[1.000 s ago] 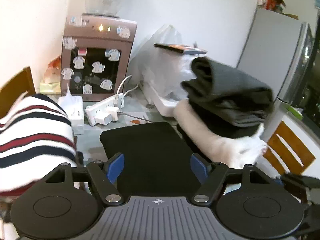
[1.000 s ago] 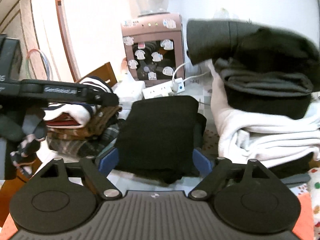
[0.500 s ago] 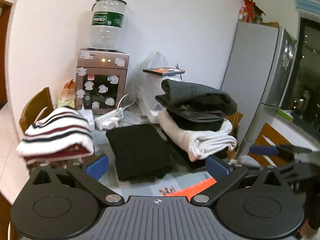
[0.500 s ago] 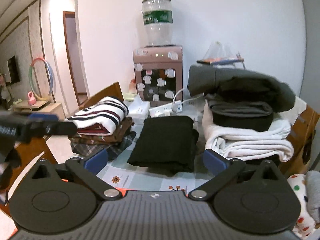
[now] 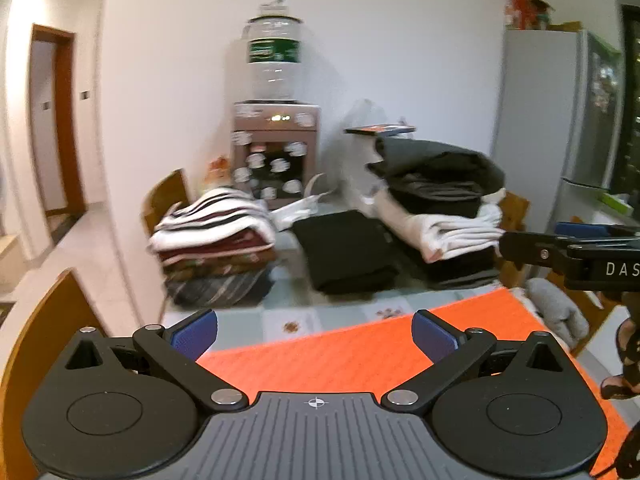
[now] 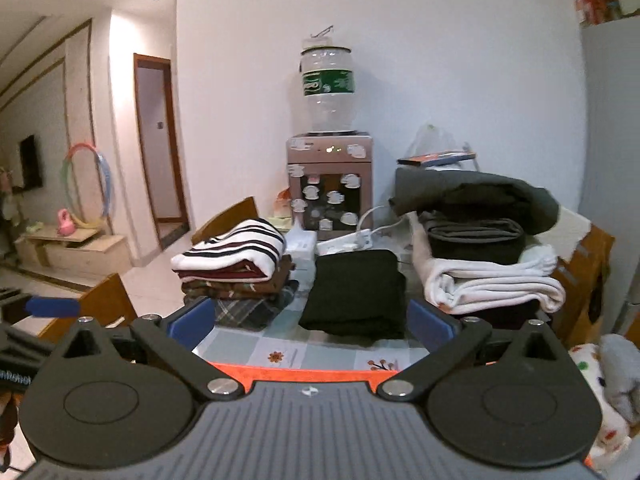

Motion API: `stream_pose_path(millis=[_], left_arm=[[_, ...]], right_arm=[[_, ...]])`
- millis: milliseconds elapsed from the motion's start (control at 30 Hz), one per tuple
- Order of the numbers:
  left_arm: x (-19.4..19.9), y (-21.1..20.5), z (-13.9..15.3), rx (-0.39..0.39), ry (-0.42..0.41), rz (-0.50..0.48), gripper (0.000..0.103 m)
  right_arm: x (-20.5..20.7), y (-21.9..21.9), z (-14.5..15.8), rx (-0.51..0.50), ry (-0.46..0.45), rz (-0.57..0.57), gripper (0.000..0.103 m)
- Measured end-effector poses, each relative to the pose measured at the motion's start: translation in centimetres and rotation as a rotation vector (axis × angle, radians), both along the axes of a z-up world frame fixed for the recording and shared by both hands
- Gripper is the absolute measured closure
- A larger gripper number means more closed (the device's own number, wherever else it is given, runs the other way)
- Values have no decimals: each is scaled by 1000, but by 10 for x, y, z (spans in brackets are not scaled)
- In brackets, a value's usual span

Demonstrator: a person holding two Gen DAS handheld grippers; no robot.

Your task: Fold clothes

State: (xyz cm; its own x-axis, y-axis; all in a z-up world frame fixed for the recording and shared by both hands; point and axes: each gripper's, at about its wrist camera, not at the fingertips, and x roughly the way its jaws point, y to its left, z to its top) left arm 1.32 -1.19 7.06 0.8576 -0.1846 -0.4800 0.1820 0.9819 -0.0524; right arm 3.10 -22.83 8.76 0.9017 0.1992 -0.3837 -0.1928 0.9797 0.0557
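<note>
A folded black garment (image 5: pixel 346 252) (image 6: pixel 356 290) lies flat on the table between two stacks. To its left is a pile topped by a striped sweater (image 5: pixel 212 220) (image 6: pixel 234 246); to its right a pile of white and dark folded clothes (image 5: pixel 436 204) (image 6: pixel 480 240). My left gripper (image 5: pixel 314 334) hangs open over an orange mat (image 5: pixel 360 352), holding nothing. My right gripper (image 6: pixel 310 322) is open too, well back from the black garment and empty. The right gripper also shows at the right edge of the left wrist view.
A water dispenser (image 6: pixel 330 184) with a bottle stands at the back against the wall, a power strip (image 6: pixel 344 240) in front of it. Wooden chairs (image 5: pixel 38 360) flank the table. A fridge (image 5: pixel 560 128) is at the right, a doorway (image 6: pixel 160 152) at the left.
Both grippers have pulled back and up from the black garment, which stays folded on the table. Their jaws have spread wider, and the orange mat has come into view.
</note>
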Motion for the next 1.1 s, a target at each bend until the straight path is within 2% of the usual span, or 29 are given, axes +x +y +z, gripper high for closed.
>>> stream_pose_path(millis=[100, 233, 400, 567, 767, 1100], left_arm=[[-24, 4, -7, 9, -5, 32, 0], [-46, 12, -17, 12, 24, 45, 0], [-62, 20, -31, -39, 87, 123, 0], [-67, 22, -31, -30, 66, 169, 0], [-68, 8, -31, 24, 64, 116, 0], [-62, -2, -38, 39, 89, 101, 0]], right_arm=[[-16, 14, -4, -62, 27, -46, 0], [-37, 33, -19, -125, 15, -73, 0], [-60, 51, -45, -148, 32, -34, 0], [-65, 59, -65, -118, 87, -41, 0], [-57, 44, -75, -11, 152, -48, 0], [-51, 33, -84, 9, 194, -39, 0]])
